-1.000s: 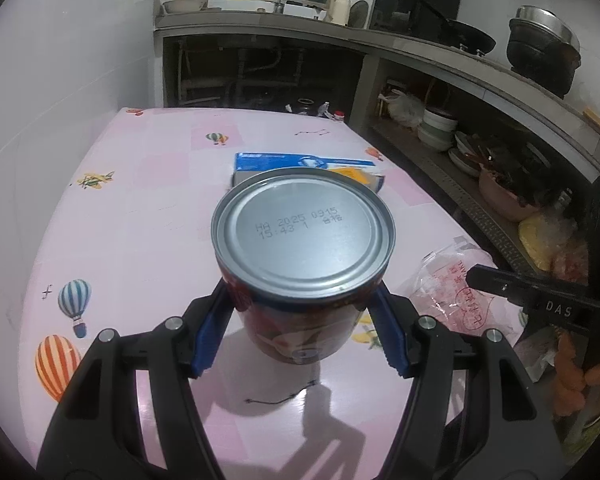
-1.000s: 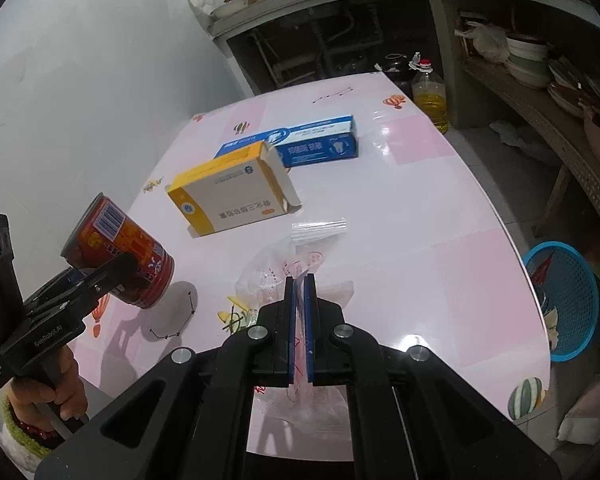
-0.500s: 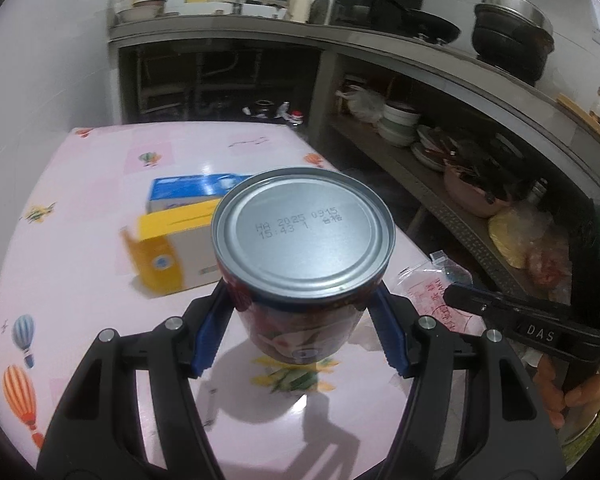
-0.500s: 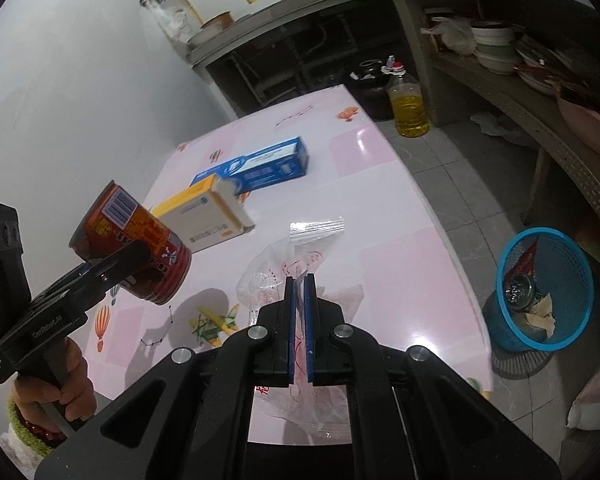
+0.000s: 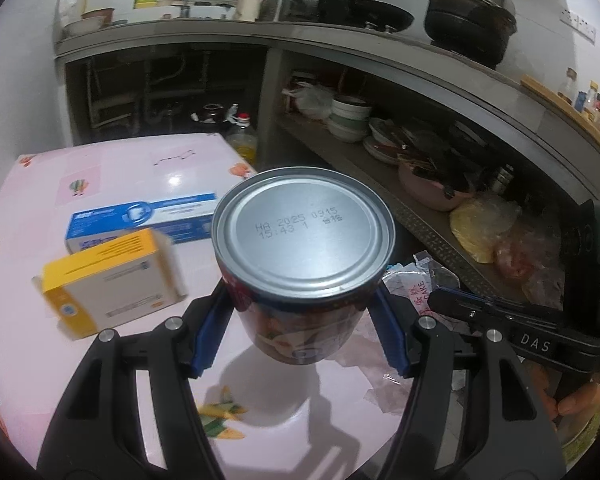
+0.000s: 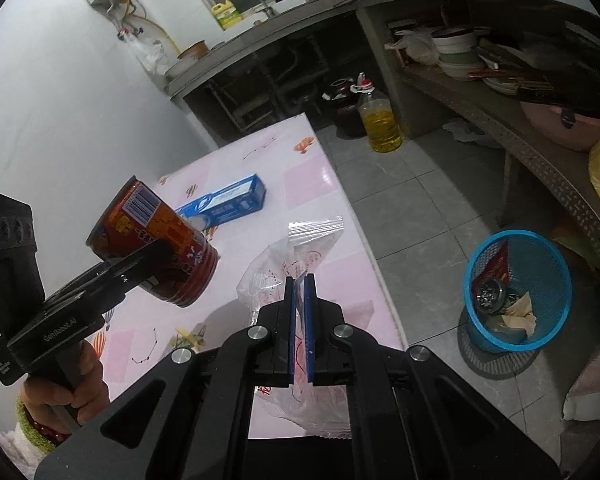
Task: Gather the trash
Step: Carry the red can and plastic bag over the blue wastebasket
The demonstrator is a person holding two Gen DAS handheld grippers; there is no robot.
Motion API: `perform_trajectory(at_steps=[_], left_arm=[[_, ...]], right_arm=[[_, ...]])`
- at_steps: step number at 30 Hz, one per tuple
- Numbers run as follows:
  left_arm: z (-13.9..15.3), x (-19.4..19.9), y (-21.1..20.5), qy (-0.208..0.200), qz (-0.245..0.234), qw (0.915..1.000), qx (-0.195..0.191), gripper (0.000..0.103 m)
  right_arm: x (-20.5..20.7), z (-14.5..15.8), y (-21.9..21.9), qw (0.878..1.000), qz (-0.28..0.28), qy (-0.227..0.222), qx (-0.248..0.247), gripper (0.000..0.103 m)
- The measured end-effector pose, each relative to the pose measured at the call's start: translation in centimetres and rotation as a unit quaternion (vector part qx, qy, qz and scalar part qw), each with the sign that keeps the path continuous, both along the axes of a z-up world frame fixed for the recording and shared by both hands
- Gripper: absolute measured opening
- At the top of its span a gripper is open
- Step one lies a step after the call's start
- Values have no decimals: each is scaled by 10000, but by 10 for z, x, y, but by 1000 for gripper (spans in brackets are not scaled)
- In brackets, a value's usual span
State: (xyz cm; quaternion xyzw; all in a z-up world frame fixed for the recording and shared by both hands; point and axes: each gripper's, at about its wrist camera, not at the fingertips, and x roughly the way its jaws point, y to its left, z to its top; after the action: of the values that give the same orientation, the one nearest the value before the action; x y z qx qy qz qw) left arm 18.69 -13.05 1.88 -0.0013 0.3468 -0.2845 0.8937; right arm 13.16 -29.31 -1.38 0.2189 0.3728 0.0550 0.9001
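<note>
Item: left gripper [image 5: 302, 320] clamping can [image 5: 302, 240]; right gripper [image 6: 299, 320] pinching plastic bag [image 6: 288, 264]; I'm steering both over blue basket [image 6: 518, 344], probably bin

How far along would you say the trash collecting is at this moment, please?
Done: the blue basket on the floor already holds some scraps. In hand: the left gripper clamps the can, lifted off the table, and the right gripper pinches the clear plastic bag; neither is in the basket yet. Left: the yellow box and the blue box lie on the table.
</note>
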Motion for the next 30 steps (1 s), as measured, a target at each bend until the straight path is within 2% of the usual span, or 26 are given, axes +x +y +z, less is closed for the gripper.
perform_trajectory(at_steps=[18, 30], left_arm=[[-2, 4, -73, 92, -653, 9978, -44, 62], [1, 4, -124, 190, -1176, 9927, -181, 62]], right_arm=[[-20, -5, -61, 9979, -616, -49, 166, 4], [-43, -7, -102, 9923, -1212, -102, 211, 4]])
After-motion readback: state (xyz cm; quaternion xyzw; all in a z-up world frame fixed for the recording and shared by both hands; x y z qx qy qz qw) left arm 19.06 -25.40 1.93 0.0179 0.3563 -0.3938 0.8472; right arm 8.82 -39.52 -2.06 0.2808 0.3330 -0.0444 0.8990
